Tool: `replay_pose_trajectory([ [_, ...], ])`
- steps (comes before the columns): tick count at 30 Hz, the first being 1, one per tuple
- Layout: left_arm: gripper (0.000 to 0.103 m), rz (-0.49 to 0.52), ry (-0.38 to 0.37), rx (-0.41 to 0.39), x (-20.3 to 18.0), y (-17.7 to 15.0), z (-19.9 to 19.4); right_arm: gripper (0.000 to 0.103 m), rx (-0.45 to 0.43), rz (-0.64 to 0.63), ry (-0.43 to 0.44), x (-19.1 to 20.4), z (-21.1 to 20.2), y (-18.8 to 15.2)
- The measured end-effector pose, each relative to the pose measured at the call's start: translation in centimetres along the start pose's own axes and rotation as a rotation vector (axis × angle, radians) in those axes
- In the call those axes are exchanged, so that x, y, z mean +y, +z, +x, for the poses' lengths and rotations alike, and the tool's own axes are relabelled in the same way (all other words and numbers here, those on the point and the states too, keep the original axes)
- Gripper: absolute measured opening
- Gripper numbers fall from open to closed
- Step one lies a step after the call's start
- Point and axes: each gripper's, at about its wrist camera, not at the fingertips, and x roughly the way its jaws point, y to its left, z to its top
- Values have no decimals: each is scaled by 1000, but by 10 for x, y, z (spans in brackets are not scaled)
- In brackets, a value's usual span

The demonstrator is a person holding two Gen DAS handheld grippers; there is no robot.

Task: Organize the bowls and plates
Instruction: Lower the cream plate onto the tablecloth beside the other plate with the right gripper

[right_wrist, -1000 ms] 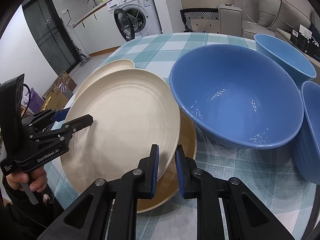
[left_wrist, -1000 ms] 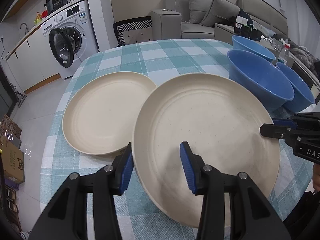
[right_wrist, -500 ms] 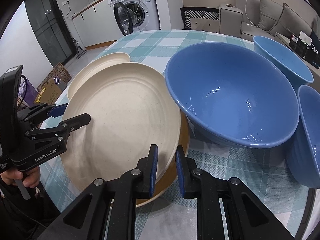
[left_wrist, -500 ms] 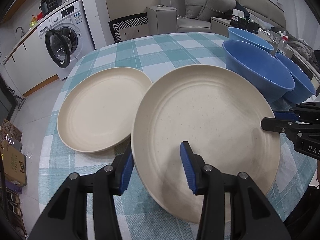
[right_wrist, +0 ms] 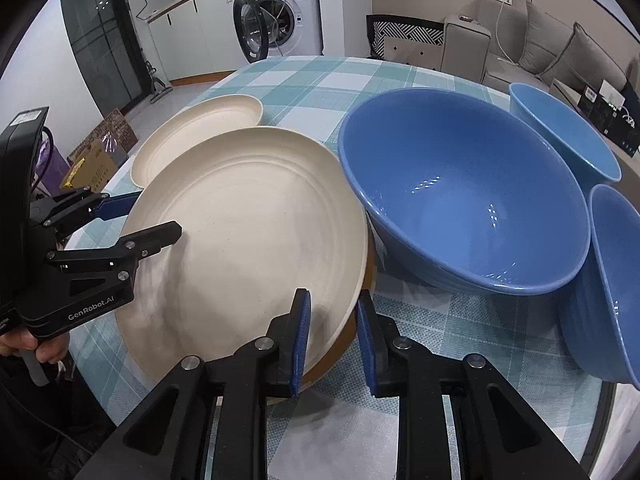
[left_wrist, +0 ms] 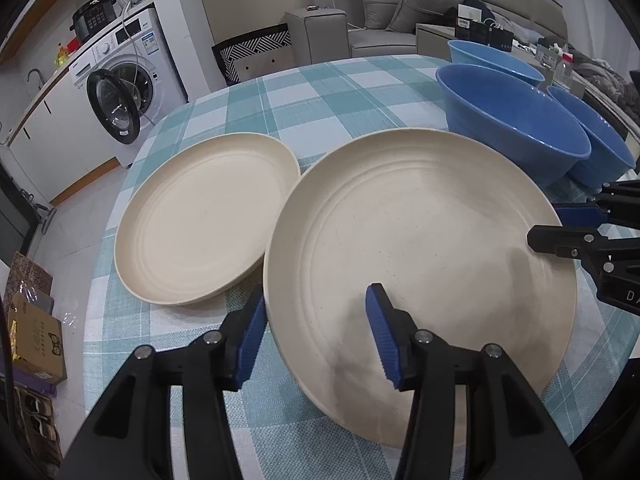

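Checked tablecloth [left_wrist: 320,92]: plate [left_wrist: 420,240] rim between both tools' jaws.

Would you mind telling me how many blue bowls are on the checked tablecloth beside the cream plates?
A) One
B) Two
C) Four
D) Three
D: the right wrist view shows a large blue bowl next to the big cream plate, a second blue bowl behind it, and a third blue bowl at the right edge, all on the checked tablecloth.
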Motion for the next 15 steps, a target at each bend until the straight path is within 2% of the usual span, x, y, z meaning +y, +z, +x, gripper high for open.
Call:
replay_pose_trajectory([
  [8,52,20,7,9,-3,-1,1,27,3,-31,-28,3,1,-2],
  [11,53,35,-3,5,-7,-2,0,35,9,-43,-45,4,2,-4],
  [15,55,52,9,6,-9,-2,0,35,10,-44,-37,3,5,-5],
])
